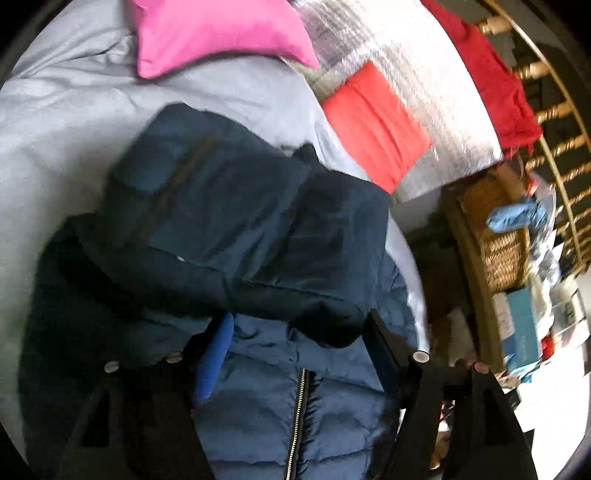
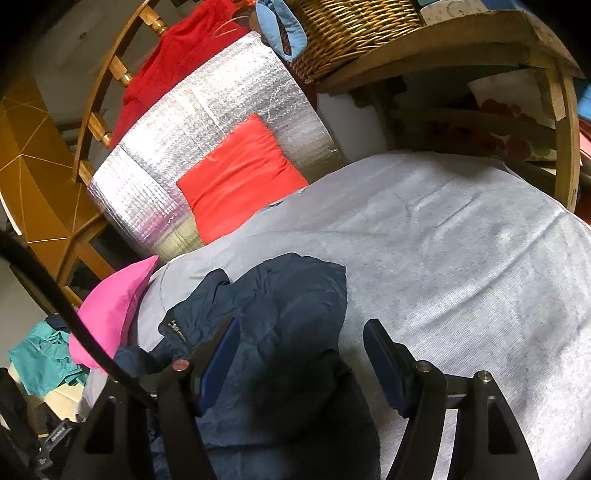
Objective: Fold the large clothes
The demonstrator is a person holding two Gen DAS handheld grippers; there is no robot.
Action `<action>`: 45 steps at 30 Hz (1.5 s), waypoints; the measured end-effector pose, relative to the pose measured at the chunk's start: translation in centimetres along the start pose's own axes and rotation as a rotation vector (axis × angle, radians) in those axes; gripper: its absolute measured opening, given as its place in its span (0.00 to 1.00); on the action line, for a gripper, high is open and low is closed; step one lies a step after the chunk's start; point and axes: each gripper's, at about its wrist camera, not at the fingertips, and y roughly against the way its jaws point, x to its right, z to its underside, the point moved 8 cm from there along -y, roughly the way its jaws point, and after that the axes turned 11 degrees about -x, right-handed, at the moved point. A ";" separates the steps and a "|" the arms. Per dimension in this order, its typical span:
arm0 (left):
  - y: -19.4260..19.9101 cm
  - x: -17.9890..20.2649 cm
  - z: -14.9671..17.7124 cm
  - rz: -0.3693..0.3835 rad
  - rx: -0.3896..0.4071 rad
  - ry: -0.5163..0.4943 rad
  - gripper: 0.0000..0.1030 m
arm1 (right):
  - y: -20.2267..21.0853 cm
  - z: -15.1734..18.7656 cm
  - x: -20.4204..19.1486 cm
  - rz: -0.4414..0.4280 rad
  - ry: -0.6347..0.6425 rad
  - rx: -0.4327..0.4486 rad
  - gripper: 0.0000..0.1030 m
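Note:
A navy puffer jacket (image 1: 236, 221) lies bunched on the grey bed sheet (image 1: 55, 122), part of it folded over its zipped front (image 1: 299, 413). My left gripper (image 1: 299, 328) is open just above the jacket, its fingers wide apart with the folded layer lying between the tips. In the right wrist view the jacket (image 2: 280, 332) lies at the sheet's (image 2: 461, 240) near left side. My right gripper (image 2: 301, 328) is open over the jacket's edge, holding nothing; its left finger (image 2: 218, 362) is over the fabric and its right finger (image 2: 384, 358) is over bare sheet.
A pink pillow (image 1: 218, 33) and a red cushion (image 1: 373, 125) lie at the bed's head against a silver foil pad (image 2: 207, 122). A red cloth (image 2: 177, 59) hangs on the wooden headboard. A wicker basket (image 2: 351, 29) stands on a wooden shelf beside the bed.

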 end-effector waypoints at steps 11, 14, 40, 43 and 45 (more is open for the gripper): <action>0.7 -2.2 0.0 0.273 -0.145 0.219 0.78 | -1.1 1.0 -1.6 -0.001 0.040 -0.029 0.70; 1.7 -2.6 0.5 0.244 -0.170 0.202 0.78 | -1.4 0.9 -1.6 -0.007 0.036 -0.034 0.70; 0.2 -1.2 -2.3 0.232 0.032 0.144 0.28 | -1.5 1.5 -1.4 0.005 0.069 -0.055 0.70; -0.1 0.6 -2.4 0.171 0.046 0.050 0.20 | -1.4 1.4 -1.0 0.007 0.067 -0.053 0.70; -0.2 2.3 -2.1 0.144 0.060 -0.019 0.19 | -1.4 1.3 -0.8 0.005 0.060 -0.053 0.70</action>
